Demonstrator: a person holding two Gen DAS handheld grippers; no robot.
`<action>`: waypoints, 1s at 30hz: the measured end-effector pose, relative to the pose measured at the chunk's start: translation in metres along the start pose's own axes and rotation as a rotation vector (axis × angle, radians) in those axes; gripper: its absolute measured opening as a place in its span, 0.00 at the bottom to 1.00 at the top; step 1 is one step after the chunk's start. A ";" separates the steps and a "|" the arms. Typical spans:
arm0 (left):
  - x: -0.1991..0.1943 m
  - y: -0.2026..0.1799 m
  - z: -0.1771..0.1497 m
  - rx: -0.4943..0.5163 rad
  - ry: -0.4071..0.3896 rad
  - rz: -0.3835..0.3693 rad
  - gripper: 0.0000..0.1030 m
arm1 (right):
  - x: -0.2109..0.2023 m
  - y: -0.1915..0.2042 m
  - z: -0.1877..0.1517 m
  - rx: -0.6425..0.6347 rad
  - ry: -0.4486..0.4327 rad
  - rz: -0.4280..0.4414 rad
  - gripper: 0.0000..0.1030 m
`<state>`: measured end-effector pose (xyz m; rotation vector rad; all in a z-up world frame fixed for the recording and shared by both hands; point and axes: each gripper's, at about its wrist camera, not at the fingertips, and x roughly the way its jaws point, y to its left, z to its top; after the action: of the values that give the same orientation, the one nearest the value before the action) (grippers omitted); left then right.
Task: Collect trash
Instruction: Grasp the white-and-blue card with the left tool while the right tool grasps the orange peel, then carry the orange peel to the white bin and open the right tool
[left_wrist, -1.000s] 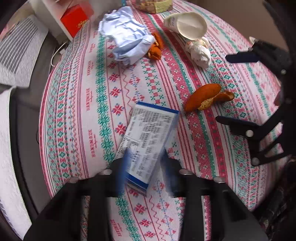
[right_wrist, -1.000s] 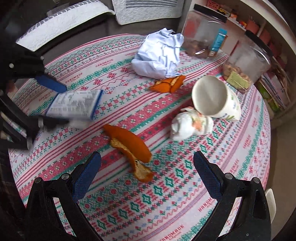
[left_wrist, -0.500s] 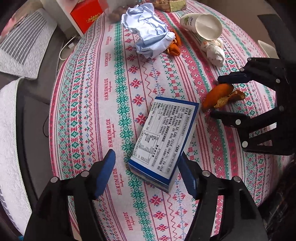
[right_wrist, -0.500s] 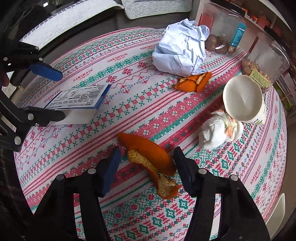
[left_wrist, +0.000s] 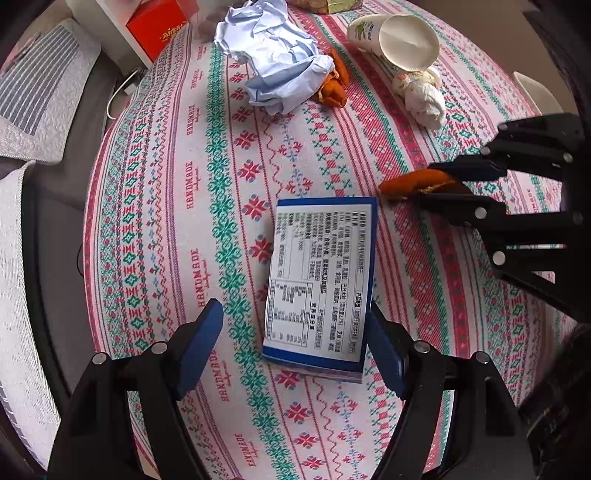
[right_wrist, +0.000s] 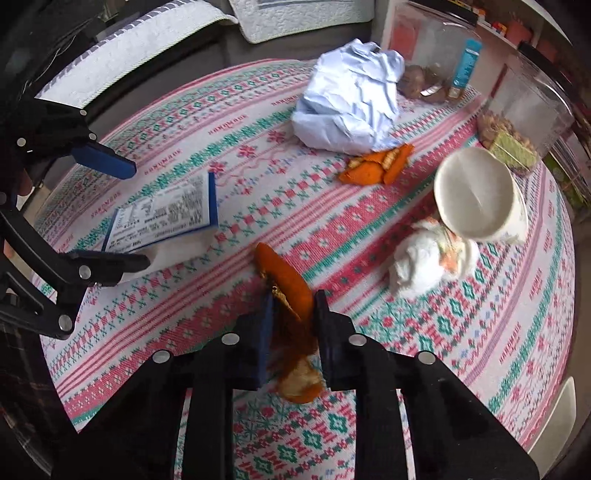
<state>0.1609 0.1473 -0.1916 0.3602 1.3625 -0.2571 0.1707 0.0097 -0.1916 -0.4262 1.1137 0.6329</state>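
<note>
While the left tongs (left_wrist: 291, 347) open around the box (left_wrist: 321, 277), the right tongs (right_wrist: 291, 325) close on orange peel (right_wrist: 288, 280).

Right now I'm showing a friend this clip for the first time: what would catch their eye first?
Probably the right gripper, its jaws closing on a long orange peel at the near edge of the patterned tablecloth. Next, the blue-edged box lying flat between the left gripper's opening jaws. Farther back sit crumpled pale-blue paper and a tipped paper cup.
</note>
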 end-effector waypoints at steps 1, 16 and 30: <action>0.000 -0.001 0.002 -0.001 -0.001 -0.003 0.72 | -0.002 -0.002 -0.002 0.007 0.001 -0.003 0.18; 0.016 -0.020 0.025 -0.186 0.000 -0.055 0.55 | -0.056 -0.027 -0.027 0.152 -0.087 -0.032 0.17; -0.040 -0.014 0.032 -0.426 -0.221 -0.025 0.55 | -0.104 -0.062 -0.039 0.350 -0.226 -0.104 0.18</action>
<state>0.1771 0.1208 -0.1481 -0.0415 1.1673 -0.0216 0.1535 -0.0867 -0.1111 -0.1064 0.9556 0.3736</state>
